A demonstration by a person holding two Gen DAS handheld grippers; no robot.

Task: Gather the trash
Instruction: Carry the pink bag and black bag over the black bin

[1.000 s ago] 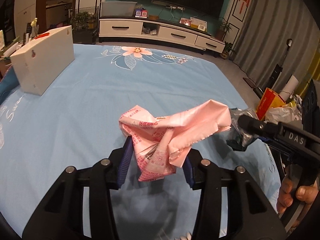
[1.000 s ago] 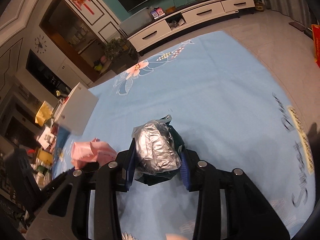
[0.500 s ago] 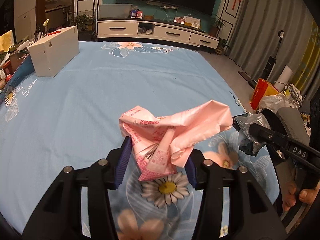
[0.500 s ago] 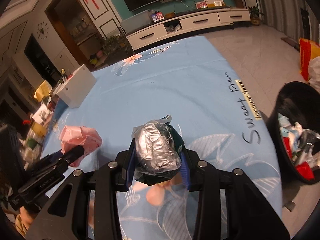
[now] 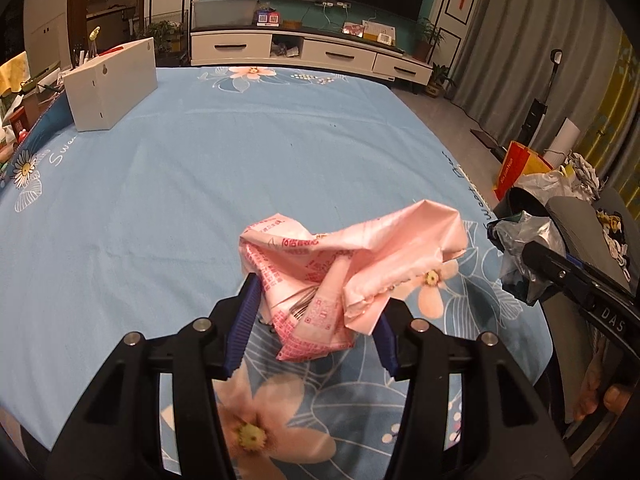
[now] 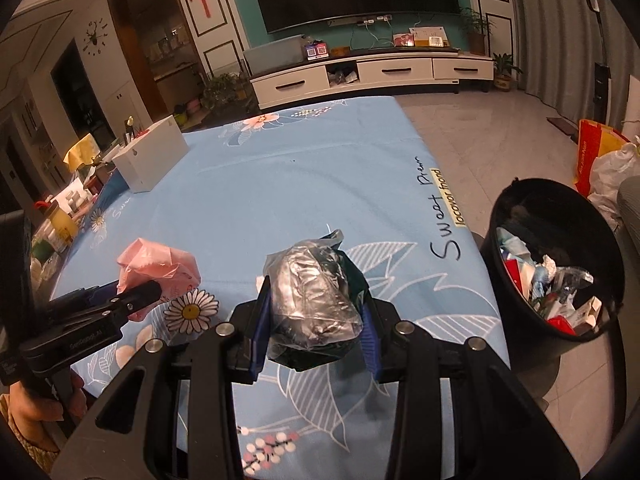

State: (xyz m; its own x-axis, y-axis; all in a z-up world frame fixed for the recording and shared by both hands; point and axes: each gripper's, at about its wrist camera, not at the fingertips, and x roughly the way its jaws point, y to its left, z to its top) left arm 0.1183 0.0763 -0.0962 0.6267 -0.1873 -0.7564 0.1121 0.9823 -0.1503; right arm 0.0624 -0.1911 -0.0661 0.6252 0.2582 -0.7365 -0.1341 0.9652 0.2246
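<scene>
My left gripper [image 5: 316,320] is shut on a crumpled pink wrapper [image 5: 344,264] and holds it above the blue flowered tablecloth [image 5: 200,168]. The wrapper also shows in the right wrist view [image 6: 160,266]. My right gripper [image 6: 314,328] is shut on a silver and dark green crumpled bag [image 6: 314,296], also seen in the left wrist view [image 5: 524,252]. A black trash bin [image 6: 560,272], full of mixed rubbish, stands on the floor right of the table's near corner.
A white box [image 5: 110,84] stands at the table's far left. Clutter lies beyond the left edge [image 6: 60,216]. A red and yellow bag [image 6: 592,148] and a white bag [image 6: 612,176] sit behind the bin. A TV cabinet [image 6: 372,74] lines the far wall.
Both grippers have pulled back toward the table's near right corner with their trash held. The bin has come fully into the right wrist view.
</scene>
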